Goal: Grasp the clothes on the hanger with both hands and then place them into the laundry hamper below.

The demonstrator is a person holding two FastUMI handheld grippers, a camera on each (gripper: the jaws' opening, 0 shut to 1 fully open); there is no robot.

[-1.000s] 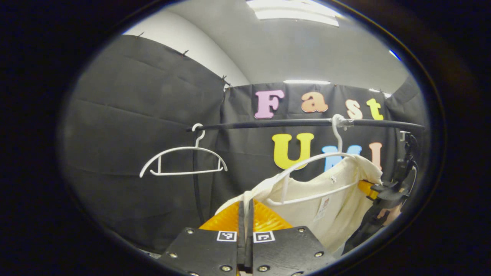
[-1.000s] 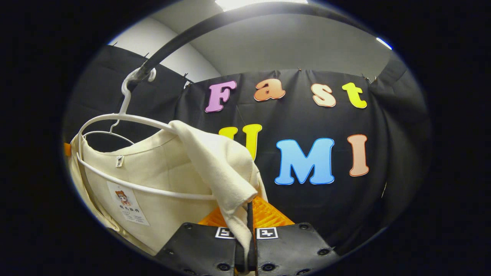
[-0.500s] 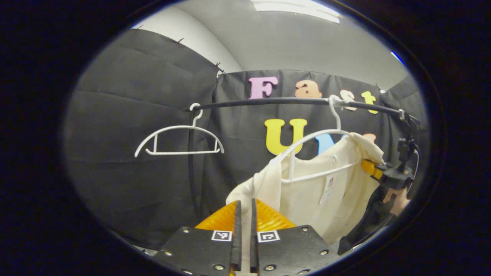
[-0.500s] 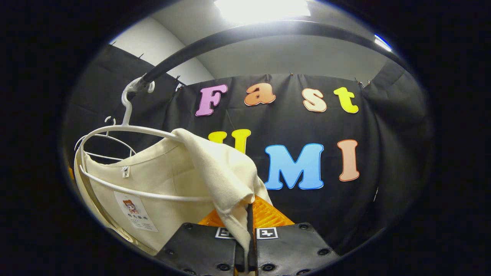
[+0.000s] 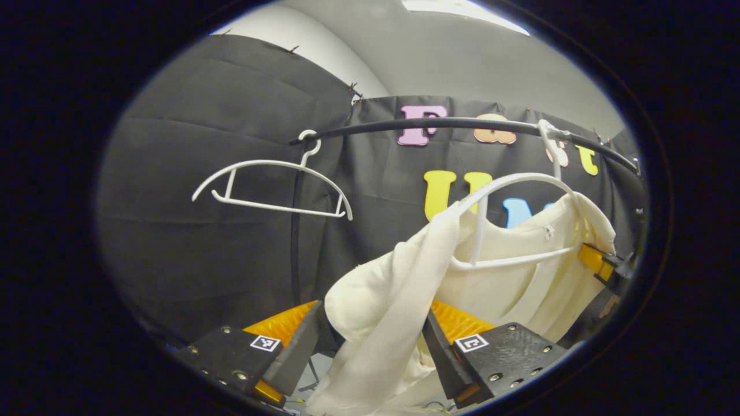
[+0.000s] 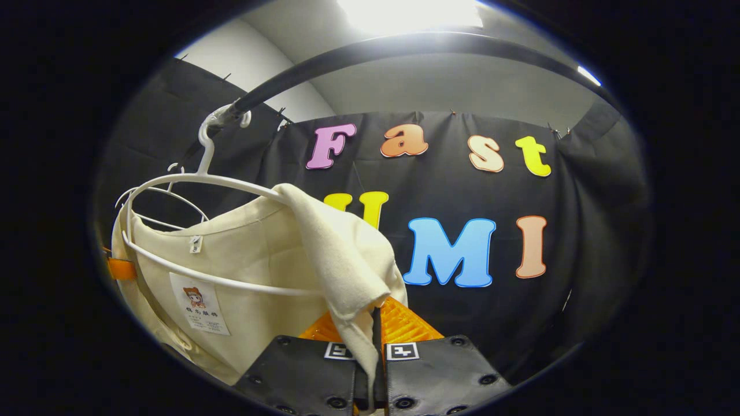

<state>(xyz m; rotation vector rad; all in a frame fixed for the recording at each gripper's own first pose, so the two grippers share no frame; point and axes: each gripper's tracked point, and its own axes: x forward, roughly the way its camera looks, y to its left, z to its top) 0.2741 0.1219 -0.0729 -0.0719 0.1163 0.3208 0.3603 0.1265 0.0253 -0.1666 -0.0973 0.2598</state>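
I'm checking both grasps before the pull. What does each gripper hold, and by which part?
The right gripper is shut on the cream shirt, pinching its shoulder edge. The left gripper is open; the shirt's other shoulder hangs between its fingers, ungripped.

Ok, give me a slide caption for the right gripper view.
Right gripper pinching the cream garment's shoulder, still draped on its white hanger under the black rail.
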